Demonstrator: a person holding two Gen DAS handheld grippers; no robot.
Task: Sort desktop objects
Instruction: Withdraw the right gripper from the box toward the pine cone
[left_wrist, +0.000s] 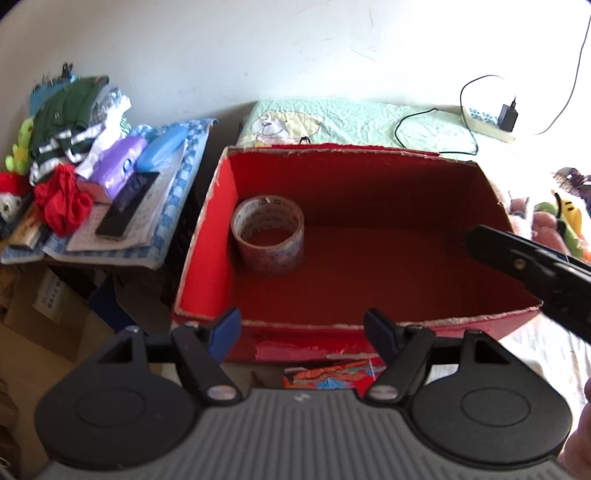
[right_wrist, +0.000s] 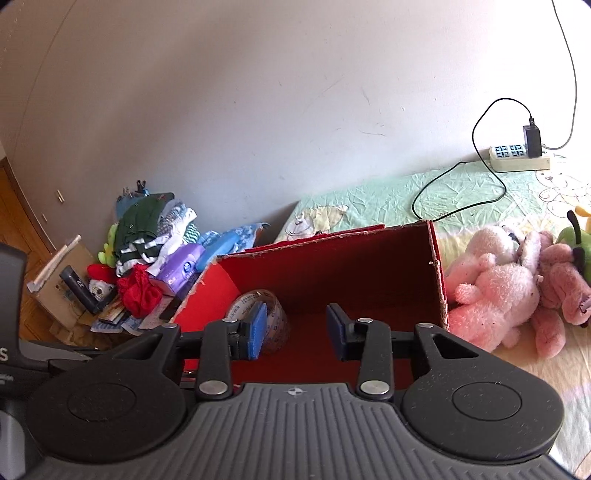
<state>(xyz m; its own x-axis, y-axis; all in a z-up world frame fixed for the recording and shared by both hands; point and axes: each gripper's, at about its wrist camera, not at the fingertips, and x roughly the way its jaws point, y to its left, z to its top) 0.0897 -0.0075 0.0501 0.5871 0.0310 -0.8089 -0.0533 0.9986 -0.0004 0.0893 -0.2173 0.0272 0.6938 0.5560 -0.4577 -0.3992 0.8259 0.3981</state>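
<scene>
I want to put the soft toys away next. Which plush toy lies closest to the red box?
The pale pink plush, lying right against the red box's right wall. The darker pink one and the green-and-yellow one lie beyond it.

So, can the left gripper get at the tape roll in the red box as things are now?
Probably yes. The left gripper is open at the box's near wall, and the tape roll lies alone on the floor, open from above.

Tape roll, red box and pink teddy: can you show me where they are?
tape roll (left_wrist: 268, 236), left wrist view, on its printed side.
red box (left_wrist: 369, 177), left wrist view, on its inner back wall.
pink teddy (right_wrist: 495, 291), right wrist view, on its fluffy body.
</scene>
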